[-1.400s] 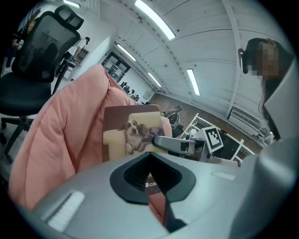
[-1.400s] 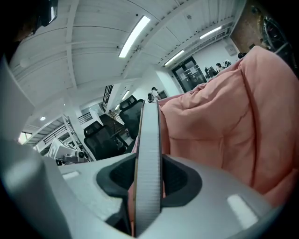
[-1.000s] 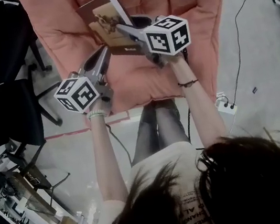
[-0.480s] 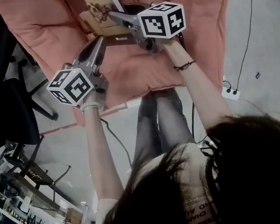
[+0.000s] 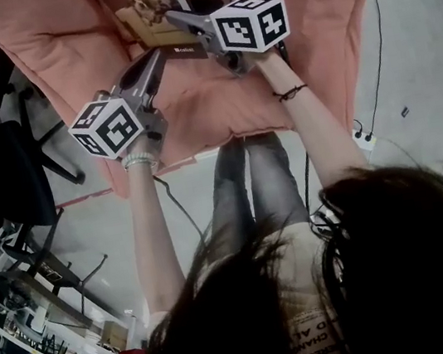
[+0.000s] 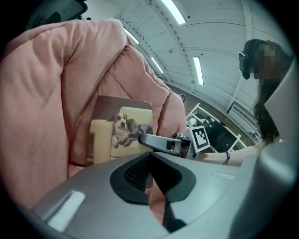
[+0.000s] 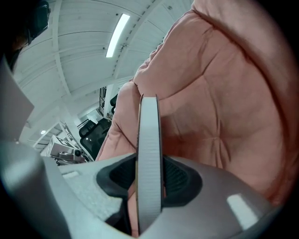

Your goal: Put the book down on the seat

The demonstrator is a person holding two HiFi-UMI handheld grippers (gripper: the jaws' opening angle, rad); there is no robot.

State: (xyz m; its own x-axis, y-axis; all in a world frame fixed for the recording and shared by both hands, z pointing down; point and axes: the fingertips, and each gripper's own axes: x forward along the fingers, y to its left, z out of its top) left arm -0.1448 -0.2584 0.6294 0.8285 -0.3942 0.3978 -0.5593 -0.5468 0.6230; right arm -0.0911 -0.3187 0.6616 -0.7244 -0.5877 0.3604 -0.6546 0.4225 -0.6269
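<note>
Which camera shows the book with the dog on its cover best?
The left gripper view: the brown dog-cover book faces it almost fully. The head view sees it foreshortened, partly under the right gripper. The right gripper view shows only its page edge.

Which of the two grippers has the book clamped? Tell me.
The right gripper: the book stands edge-on, pinched between its pads. The left gripper has its jaws together on nothing.
</note>
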